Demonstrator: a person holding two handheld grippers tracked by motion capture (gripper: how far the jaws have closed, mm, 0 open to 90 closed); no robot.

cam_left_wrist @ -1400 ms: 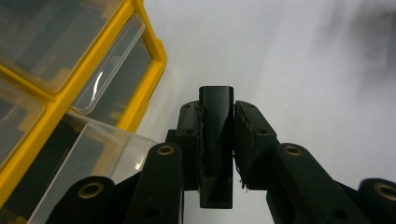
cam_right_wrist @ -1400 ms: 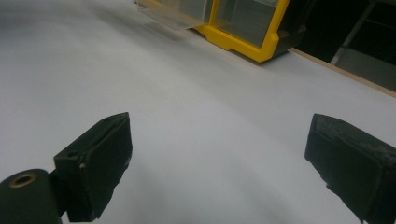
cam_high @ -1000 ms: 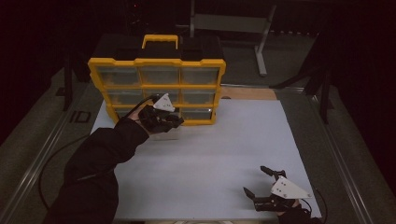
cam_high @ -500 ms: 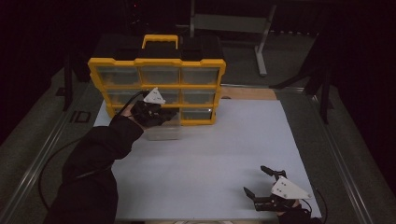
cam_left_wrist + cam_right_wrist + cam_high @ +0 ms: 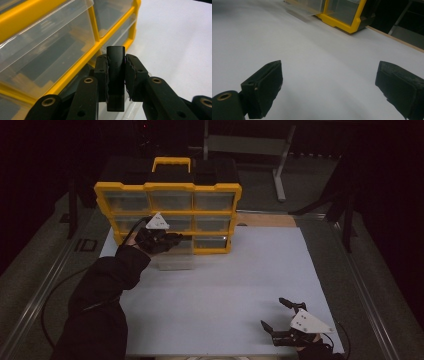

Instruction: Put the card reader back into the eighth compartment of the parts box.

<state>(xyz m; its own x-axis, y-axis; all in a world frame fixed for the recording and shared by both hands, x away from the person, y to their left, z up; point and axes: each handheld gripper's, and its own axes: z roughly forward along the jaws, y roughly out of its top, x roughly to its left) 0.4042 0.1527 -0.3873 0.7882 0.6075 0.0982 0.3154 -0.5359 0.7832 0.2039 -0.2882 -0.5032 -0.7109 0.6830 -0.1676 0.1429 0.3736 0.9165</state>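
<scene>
A yellow organizer with clear drawers stands upright at the back of the white table. Its bottom middle drawer is pulled out onto the table. My left gripper hovers just above that drawer, close to the organizer's front. In the left gripper view the left gripper is shut on a small black rectangular piece, held upright beside the yellow frame. My right gripper rests near the front right of the table, open. Nothing lies between its jaws in the right gripper view.
The white table sheet spreads wide between the two grippers. A wooden strip runs along its back right edge. A metal stand rises behind the organizer. The organizer's right corner sits far ahead of the right gripper.
My left gripper has shifted a little left and back toward the organizer, still holding the black piece. The right gripper has stayed in place.
</scene>
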